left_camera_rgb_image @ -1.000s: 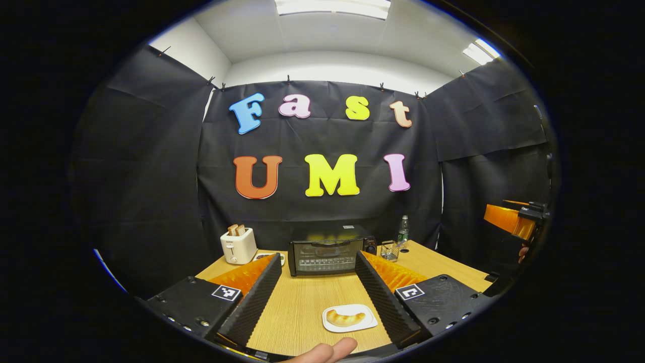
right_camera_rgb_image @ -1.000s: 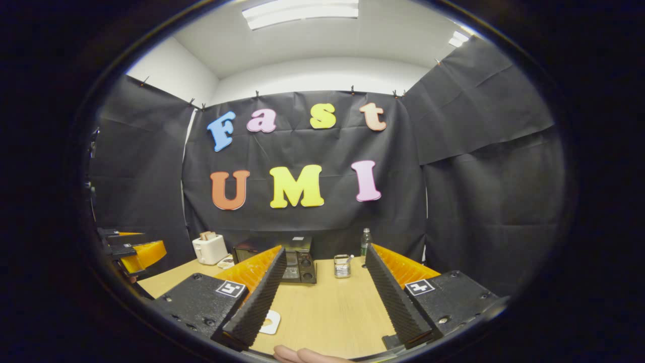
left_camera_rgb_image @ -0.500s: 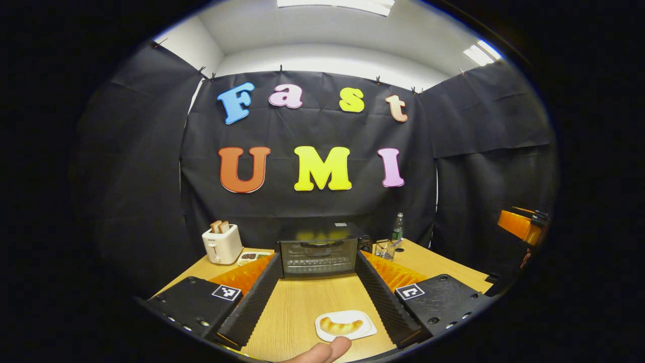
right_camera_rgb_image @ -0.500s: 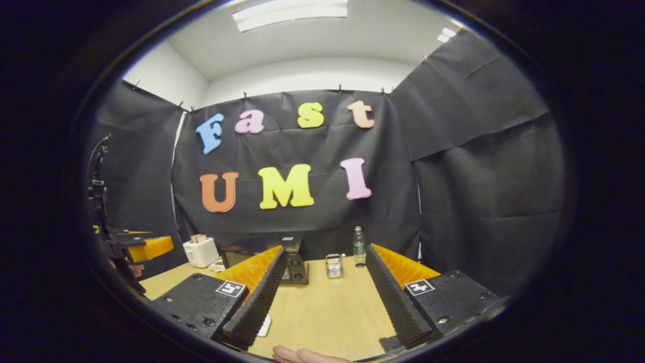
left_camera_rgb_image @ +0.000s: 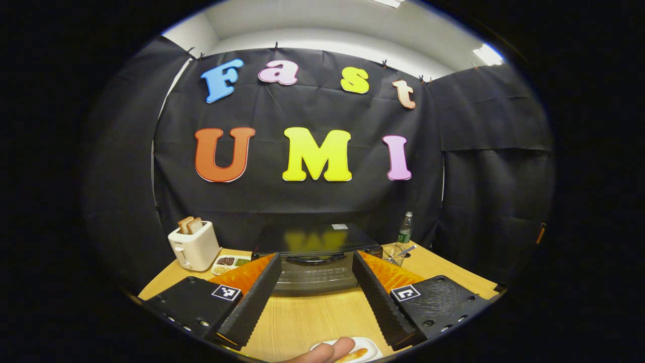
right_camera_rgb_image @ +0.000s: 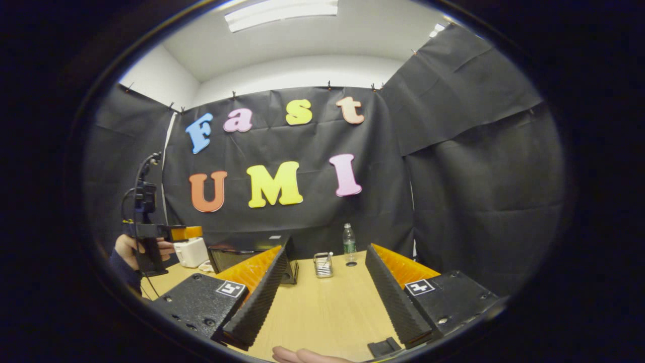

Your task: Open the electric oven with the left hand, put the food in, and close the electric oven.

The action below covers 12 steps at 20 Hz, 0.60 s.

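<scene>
The black electric oven (left_camera_rgb_image: 315, 242) stands at the back of the wooden table (left_camera_rgb_image: 312, 315) with its door closed and the handle along the door's top. My left gripper (left_camera_rgb_image: 316, 263) is open, and its fingers frame the oven front from a short way off. A white plate with a croissant (left_camera_rgb_image: 359, 353) lies just under it at the near edge, beside a thumb (left_camera_rgb_image: 330, 349). My right gripper (right_camera_rgb_image: 327, 256) hangs open over bare table with nothing between its fingers. From there the oven (right_camera_rgb_image: 237, 251) is at the left, with a hand holding the left gripper (right_camera_rgb_image: 185, 233) before it.
A white toaster (left_camera_rgb_image: 192, 244) with bread slices and a small snack tray (left_camera_rgb_image: 230, 261) stand left of the oven. A wire basket (left_camera_rgb_image: 395, 252) and a bottle (left_camera_rgb_image: 404, 230) are at its right. A small black block (right_camera_rgb_image: 385, 347) lies on the near table.
My left gripper has moved forward toward the oven, which looms larger, and the plate has slid to the view's bottom edge. The right gripper has swung right, losing the plate from view.
</scene>
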Each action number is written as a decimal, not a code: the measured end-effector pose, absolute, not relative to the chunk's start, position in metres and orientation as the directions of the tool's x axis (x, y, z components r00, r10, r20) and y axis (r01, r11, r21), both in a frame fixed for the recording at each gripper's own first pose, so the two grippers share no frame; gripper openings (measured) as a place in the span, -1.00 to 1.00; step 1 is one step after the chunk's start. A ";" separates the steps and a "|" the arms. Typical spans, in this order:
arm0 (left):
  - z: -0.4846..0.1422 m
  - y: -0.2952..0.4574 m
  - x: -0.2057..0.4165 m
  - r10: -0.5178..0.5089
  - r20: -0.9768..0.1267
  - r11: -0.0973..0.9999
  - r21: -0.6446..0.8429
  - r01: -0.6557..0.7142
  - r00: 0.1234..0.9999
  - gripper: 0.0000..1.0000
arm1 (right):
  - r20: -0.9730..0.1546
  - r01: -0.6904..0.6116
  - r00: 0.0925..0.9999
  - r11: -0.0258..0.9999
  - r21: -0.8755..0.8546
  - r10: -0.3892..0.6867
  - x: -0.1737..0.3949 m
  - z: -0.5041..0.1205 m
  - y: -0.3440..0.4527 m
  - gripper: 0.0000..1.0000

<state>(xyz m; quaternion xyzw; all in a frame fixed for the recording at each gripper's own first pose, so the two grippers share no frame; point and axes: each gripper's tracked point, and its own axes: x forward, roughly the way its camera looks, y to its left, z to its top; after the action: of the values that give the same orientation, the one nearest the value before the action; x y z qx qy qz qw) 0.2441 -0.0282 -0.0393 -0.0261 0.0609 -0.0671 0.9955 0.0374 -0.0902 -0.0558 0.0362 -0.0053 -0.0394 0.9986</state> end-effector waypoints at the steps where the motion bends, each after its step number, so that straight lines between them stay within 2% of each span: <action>1: -0.044 -0.028 0.262 -0.127 -0.133 0.991 -0.052 0.121 0.983 0.86 | 0.004 0.082 0.997 0.994 0.071 -0.082 0.042 -0.059 -0.094 0.92; 3: -0.056 -0.027 0.297 -0.109 -0.165 0.994 -0.034 0.105 0.980 0.85 | -0.014 0.103 0.995 0.992 0.069 -0.103 0.051 -0.067 -0.106 0.98; 5: -0.069 -0.033 0.325 -0.102 -0.205 0.995 -0.028 0.099 0.973 0.86 | -0.039 0.119 0.992 0.991 0.059 -0.117 0.059 -0.077 -0.112 0.92; 12: -0.113 -0.044 0.392 -0.089 -0.319 0.996 -0.012 0.090 0.944 0.87 | -0.057 0.139 0.989 0.988 0.071 -0.135 0.072 -0.090 -0.125 0.95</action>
<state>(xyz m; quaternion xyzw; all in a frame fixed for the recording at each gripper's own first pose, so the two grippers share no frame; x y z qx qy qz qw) 0.3921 -0.0443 -0.1127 0.0013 0.1615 -0.0454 0.9858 0.0724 -0.1255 -0.0899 0.0372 0.0261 -0.0688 0.9966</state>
